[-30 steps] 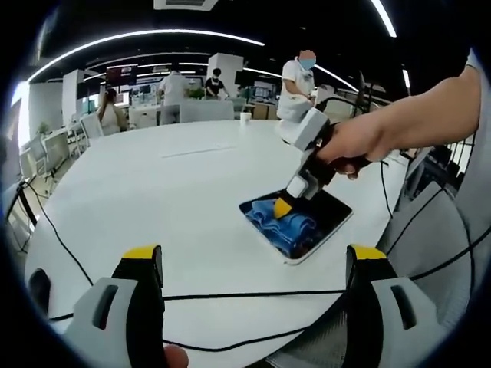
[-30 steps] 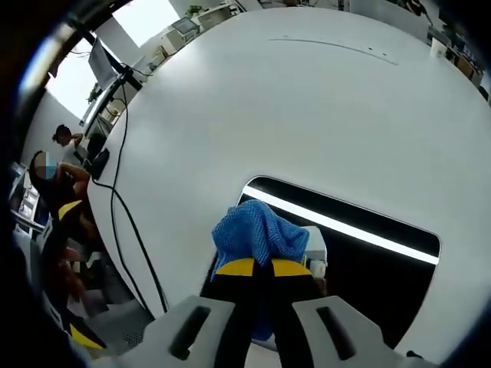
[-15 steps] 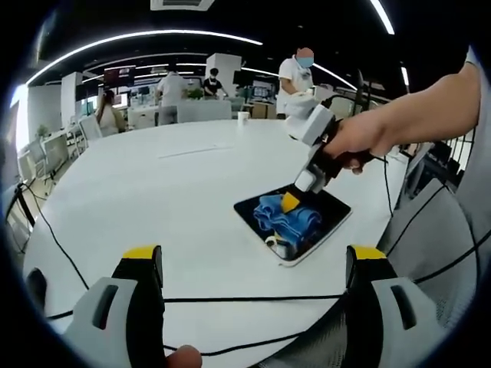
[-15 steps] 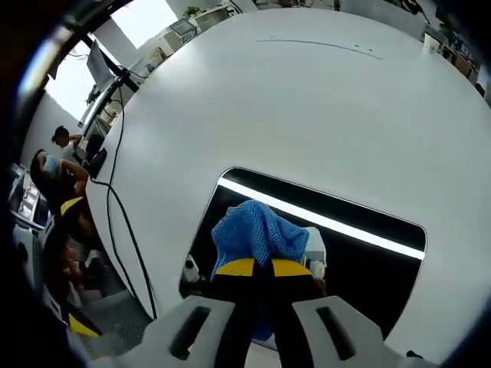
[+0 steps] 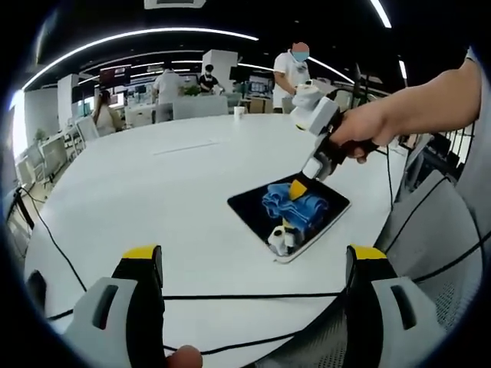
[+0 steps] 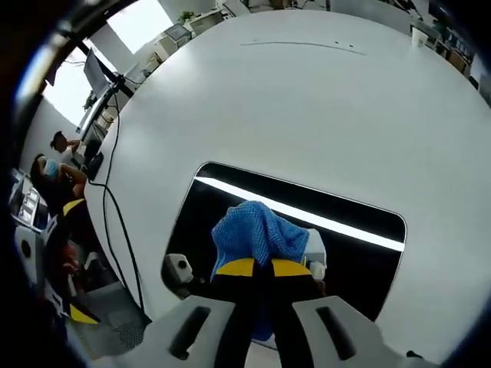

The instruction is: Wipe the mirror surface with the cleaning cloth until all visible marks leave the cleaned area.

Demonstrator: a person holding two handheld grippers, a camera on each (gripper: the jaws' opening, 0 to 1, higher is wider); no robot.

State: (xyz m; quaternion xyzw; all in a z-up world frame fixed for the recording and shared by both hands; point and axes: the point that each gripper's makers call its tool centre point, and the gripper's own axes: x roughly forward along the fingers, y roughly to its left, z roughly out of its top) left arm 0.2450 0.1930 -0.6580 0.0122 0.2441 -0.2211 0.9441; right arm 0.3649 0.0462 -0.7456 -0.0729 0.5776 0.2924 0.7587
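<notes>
— So, where is the mirror (image 6: 349, 261) now, and the cloth?

— It lies flat on the white table (image 6: 322, 107), near the edge on the person's side. The blue cleaning cloth (image 6: 257, 232) rests on the glass, toward the mirror's middle. The right gripper (image 6: 255, 268) has its jaws closed tight on the cloth.

— And the other one?

— The left gripper (image 5: 253, 287) hovers well apart from the mirror, above the black cable (image 5: 230, 294), its jaws wide open and empty.

— How to wipe well?

— I think the cloth should stay pressed flat, with overlapping strokes that reach every edge and corner. The mirror is not held by anything, so too much push may slide it on the table.
</notes>
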